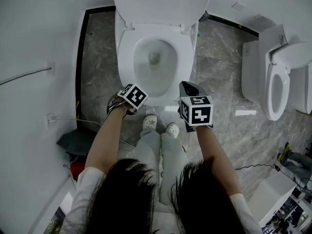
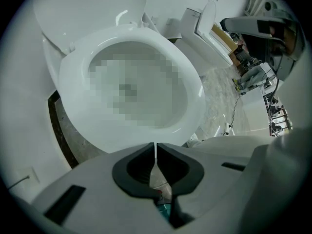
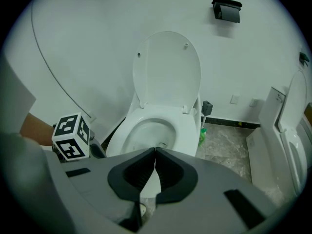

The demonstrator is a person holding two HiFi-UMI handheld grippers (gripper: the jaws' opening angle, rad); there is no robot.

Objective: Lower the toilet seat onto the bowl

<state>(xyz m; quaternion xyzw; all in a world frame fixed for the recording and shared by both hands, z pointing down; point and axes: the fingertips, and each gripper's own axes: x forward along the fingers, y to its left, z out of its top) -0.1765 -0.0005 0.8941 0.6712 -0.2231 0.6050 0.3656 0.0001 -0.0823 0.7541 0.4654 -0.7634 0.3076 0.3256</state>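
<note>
Dark hair (image 1: 122,194) nearest — raised lid (image 1: 161,4) cut off above, neighbouring toilet (image 1: 275,82) rightward

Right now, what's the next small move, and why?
Probably just draw the left gripper and right gripper back from the bowl. The toilet seat already looks flat on it, only the lid stands upright against the wall, and both grippers' fingers are together with nothing between them.

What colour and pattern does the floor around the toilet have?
The floor is grey stone with pale marble-like veins, shown best in the head view.
</note>
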